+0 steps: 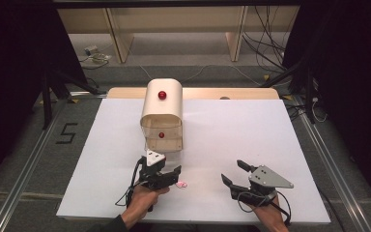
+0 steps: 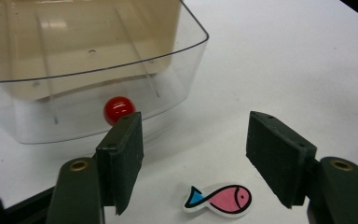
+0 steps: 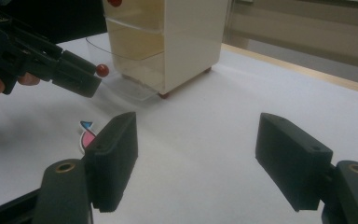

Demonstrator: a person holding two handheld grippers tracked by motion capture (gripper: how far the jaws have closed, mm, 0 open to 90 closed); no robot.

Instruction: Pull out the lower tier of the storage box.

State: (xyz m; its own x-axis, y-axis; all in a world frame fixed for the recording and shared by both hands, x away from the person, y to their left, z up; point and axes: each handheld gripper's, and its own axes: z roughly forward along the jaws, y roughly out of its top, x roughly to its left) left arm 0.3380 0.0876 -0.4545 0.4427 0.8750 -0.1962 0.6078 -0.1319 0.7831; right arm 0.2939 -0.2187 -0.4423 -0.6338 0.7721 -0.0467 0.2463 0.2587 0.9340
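Just below my left gripper (image 2: 193, 154), whose jaws stand apart with nothing pressed between them, the flat pink fish-shaped sticker with a blue tail (image 2: 219, 199) lies on the white table sheet (image 2: 284, 60). Ahead of it the clear plastic drawer with a red ball knob (image 2: 119, 110) is pulled out of the small cream drawer cabinet (image 1: 162, 116). My right gripper (image 3: 196, 158) hangs well off to the side over bare sheet, its jaws spread wide and empty.

One fish sticker (image 2: 219, 199) — one drawer cabinet (image 1: 162, 113) — two red knobs (image 1: 162, 95).
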